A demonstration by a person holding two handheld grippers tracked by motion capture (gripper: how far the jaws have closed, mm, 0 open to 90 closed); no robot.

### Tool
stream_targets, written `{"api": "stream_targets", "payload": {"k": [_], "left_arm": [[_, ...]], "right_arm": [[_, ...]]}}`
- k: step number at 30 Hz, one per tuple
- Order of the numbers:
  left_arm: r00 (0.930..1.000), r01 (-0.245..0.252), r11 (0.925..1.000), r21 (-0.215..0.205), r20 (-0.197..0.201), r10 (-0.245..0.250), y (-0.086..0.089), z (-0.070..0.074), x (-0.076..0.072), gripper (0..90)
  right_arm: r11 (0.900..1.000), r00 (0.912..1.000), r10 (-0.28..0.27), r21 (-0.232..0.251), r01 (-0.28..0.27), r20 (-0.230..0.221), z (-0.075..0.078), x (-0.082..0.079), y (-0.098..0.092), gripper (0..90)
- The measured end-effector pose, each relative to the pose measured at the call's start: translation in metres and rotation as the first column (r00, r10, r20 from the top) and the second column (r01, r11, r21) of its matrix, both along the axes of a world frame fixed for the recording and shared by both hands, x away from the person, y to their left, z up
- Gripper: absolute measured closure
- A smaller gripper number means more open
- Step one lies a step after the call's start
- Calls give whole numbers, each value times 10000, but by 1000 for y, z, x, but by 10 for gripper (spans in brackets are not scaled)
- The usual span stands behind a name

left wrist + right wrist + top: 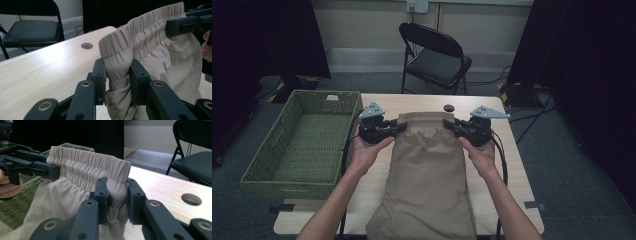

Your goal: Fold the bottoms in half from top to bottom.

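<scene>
Pinching the trousers (428,165) at both waistband corners, our left gripper (399,128) and right gripper (450,124) clamp cloth; folding and the basket (287,175) remain ahead, we judge.

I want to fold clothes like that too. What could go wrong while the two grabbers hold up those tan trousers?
1. The left gripper and right gripper each pinch only a small fold of the beige trousers' elastic waistband, so a corner might slip out.
2. The legs of the trousers hang over the near edge of the light wooden table; their weight could drag the cloth down.
3. The green woven basket sits close by the left hand and could get bumped.
</scene>
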State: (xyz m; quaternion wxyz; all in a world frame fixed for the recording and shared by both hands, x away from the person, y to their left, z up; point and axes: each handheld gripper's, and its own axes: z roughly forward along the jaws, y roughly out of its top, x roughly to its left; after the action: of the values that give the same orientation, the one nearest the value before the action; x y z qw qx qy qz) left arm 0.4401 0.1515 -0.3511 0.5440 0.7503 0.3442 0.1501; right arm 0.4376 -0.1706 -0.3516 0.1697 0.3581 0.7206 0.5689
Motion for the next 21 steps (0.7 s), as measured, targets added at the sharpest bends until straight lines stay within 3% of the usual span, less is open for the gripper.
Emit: {"api": "stream_targets", "payload": {"k": [6,11,21], "left_arm": [[9998,-105,9997,-236,186,109,4,12,6,700],[9991,-267,9995,-155,331,272,7,26,9,701],[9972,-429,9973,-598,594,465,10,45,18,704]], "right_arm": [[9999,9997,-14,164,10,242,15,6,5,734],[9996,9992,-39,274,28,403,25,11,9,734],[9993,9972,-59,375,31,747,49,18,13,734]]}}
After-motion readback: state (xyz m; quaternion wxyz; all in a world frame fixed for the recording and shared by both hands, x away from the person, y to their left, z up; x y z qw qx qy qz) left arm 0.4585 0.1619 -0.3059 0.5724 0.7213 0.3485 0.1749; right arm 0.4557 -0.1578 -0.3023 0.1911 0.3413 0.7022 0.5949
